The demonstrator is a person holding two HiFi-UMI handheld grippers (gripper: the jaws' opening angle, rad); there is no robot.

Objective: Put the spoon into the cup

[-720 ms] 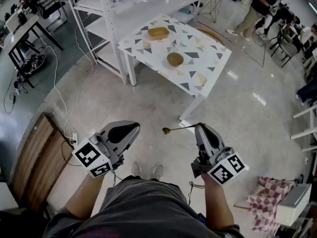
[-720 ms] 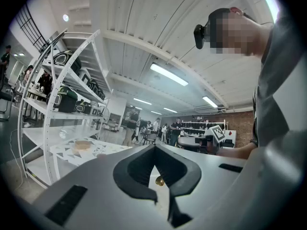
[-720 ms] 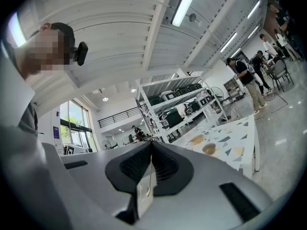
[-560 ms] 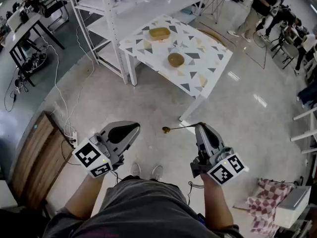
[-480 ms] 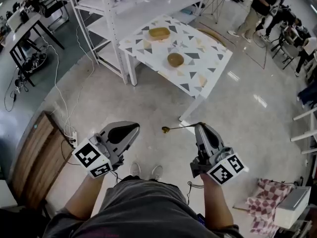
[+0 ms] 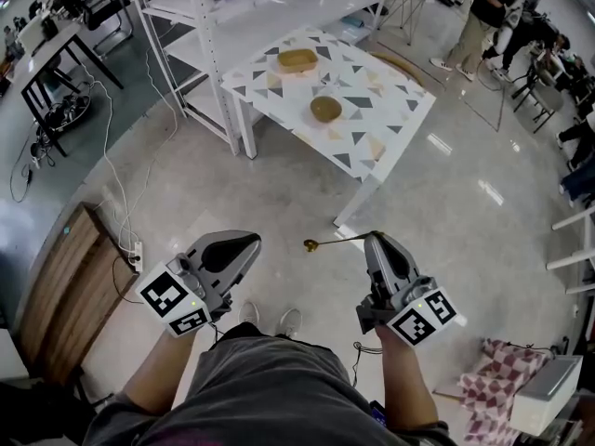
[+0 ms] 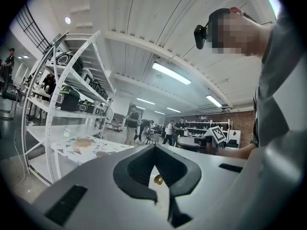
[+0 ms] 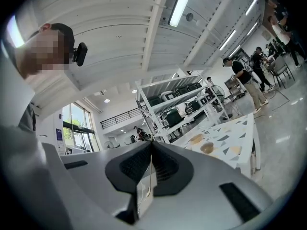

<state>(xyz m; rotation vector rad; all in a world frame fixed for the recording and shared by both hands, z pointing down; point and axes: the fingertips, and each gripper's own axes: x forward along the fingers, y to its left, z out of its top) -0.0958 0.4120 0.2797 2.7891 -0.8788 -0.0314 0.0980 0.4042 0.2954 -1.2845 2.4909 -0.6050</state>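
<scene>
Spoon (image 6: 335, 241), gold, is clamped by its handle in the right gripper (image 6: 374, 240), its bowl jutting toward the left gripper (image 6: 251, 242), whose jaws meet on nothing. Both hover level above the floor (image 6: 279, 193), well apart from the patterned desk (image 6: 395, 110).

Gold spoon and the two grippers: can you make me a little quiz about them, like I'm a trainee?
1. True or false: the slim gold metal spoon lies on the white table with grey and tan triangles.
2. Which one holds the spoon? A: left gripper. B: right gripper. C: neither.
3. Fill in: the number of tan wooden dishes standing on that table is ___.

Key: 1 false, the spoon is up in the air, far from the table. 2 B, its jaws are shut on the handle. 3 two.
</scene>
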